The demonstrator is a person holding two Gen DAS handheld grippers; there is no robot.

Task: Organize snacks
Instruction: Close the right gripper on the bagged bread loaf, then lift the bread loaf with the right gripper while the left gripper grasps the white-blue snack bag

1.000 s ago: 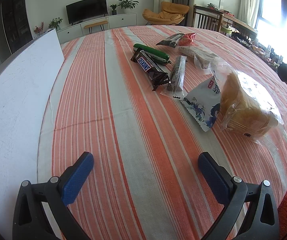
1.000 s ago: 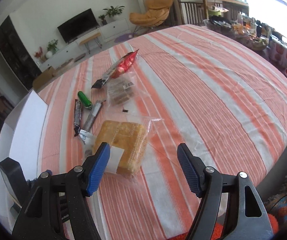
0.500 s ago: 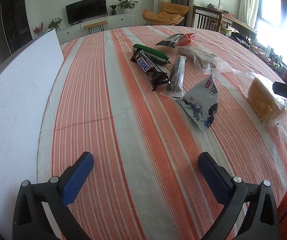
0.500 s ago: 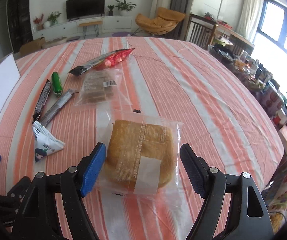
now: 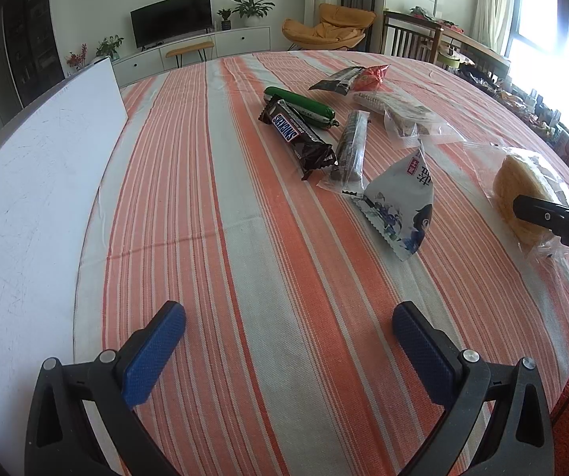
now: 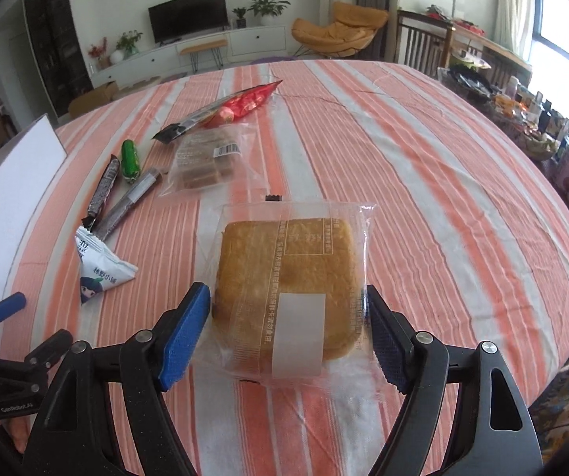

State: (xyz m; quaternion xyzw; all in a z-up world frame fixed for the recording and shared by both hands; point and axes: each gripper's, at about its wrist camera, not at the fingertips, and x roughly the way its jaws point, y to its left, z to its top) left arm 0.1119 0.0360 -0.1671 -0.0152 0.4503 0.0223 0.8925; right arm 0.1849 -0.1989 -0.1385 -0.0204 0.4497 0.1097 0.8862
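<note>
The right gripper sits nearest, its jaws opening with the bagged cake between them; the blue pads stand just off the wrapper's sides and are not pressing, so the cake lies on the striped cloth, set down apart from the others, probably to start its own group. The left gripper hangs wide open over bare cloth with nothing between its fingers, likely waiting its turn and keeping clear of the right one.

Just left of the cake lies a white triangular pouch. Beyond it the Snickers bar, a dark biscuit stick and a green sausage lie close together, roughly side by side, the bar's end touching or nearly touching the stick. Past the cake sits a clear bag of brown biscuits, and furthest off a red and black packet whose near end overlaps it. These five look unsorted

A white board covers the table's left edge; it may be the place meant for sorted snacks, though I cannot tell
</note>
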